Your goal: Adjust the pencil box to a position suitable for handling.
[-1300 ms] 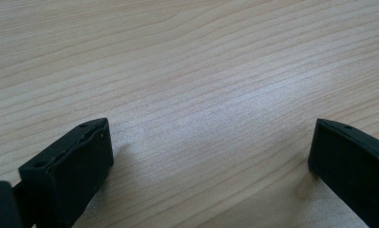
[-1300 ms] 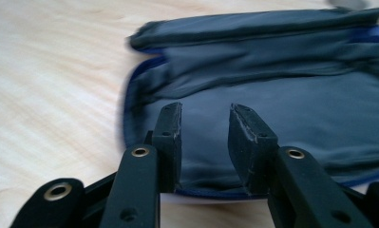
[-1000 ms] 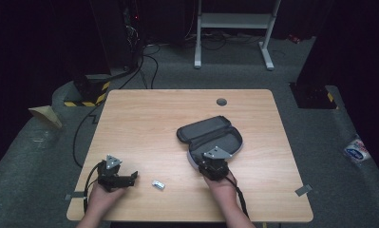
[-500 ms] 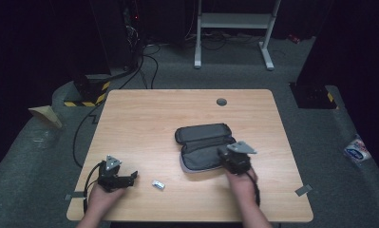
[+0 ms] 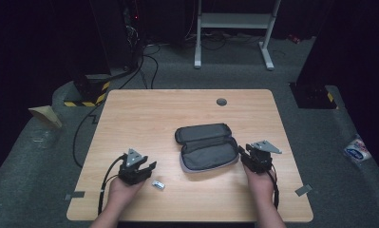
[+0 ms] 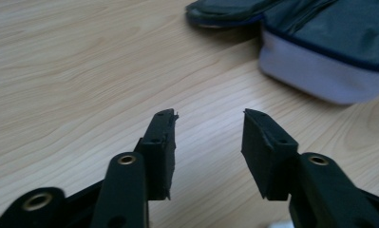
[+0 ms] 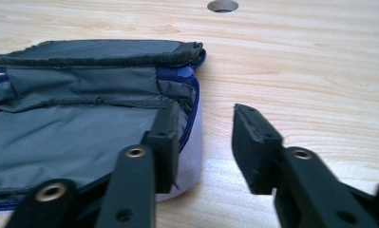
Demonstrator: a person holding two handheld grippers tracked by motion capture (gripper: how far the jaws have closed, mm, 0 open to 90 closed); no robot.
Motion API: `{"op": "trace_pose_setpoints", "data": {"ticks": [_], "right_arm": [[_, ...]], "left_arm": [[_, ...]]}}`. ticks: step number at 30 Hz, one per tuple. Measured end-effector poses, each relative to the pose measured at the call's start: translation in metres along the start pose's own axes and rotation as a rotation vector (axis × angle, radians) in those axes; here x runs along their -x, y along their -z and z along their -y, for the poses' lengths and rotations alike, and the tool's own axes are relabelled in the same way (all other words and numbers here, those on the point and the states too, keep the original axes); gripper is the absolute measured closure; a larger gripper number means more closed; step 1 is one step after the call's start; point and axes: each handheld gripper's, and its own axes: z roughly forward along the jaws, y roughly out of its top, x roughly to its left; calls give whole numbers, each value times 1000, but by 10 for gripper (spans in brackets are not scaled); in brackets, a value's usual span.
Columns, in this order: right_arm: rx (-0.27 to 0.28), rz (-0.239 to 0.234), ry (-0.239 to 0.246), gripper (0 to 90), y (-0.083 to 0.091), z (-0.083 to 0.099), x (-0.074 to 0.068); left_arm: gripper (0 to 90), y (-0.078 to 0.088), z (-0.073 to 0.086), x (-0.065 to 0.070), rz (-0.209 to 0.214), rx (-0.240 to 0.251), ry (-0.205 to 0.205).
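Observation:
An open dark grey pouch [image 5: 206, 147] with a pale outer wall lies mid-table, its lid folded back. My right gripper [image 5: 244, 153] is at the pouch's right end. In the right gripper view, the jaws [image 7: 203, 111] stand apart after closing slightly. The left jaw rests against the pouch's end wall [image 7: 193, 137] and bare wood shows in the gap. My left gripper [image 5: 148, 167] is at the near left. Its jaws [image 6: 208, 116] have just been closing, with only bare wood between them. The pouch [image 6: 320, 52] lies ahead to its right. A small white object [image 5: 158, 185] lies beside the left hand.
A round cable hole [image 5: 221, 101] sits near the table's far edge. Cables trail from both grippers over the near edge. Grey tape pieces [image 5: 303, 190] stick out at the table's near corners. On the floor beyond are black cables and a white stand [image 5: 234, 21].
The pouch swung from slanted to lying across the table. My right gripper moved right, from the pouch's near side to its right end. My left gripper shifted right and slightly away.

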Motion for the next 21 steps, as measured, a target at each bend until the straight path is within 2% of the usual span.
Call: {"op": "trace_pose_setpoints", "data": {"ticks": [2, 5, 6, 9, 12, 16, 21], "right_arm": [[2, 9, -9, 684, 0, 0, 1], [-22, 22, -26, 701, -5, 1, 6], [-35, 24, -22, 700, -8, 2, 7], [-60, 22, -4, 696, -15, 3, 6], [-57, 25, -1, 688, -17, 3, 6], [-77, 24, -7, 684, -22, 5, 8], [-78, -5, -4, 681, -24, 6, 2]], "left_arm": [[585, -10, -7, 10, 3, -18, -10], [607, -26, -13, 21, 13, -40, 9], [612, -31, -16, 24, 19, -52, 16], [624, -42, -22, 31, 14, -77, 0], [646, -51, -26, 36, 1, -93, -2], [668, -56, -28, 38, 8, -93, 12], [673, -59, -29, 36, 20, -79, 34]]}}
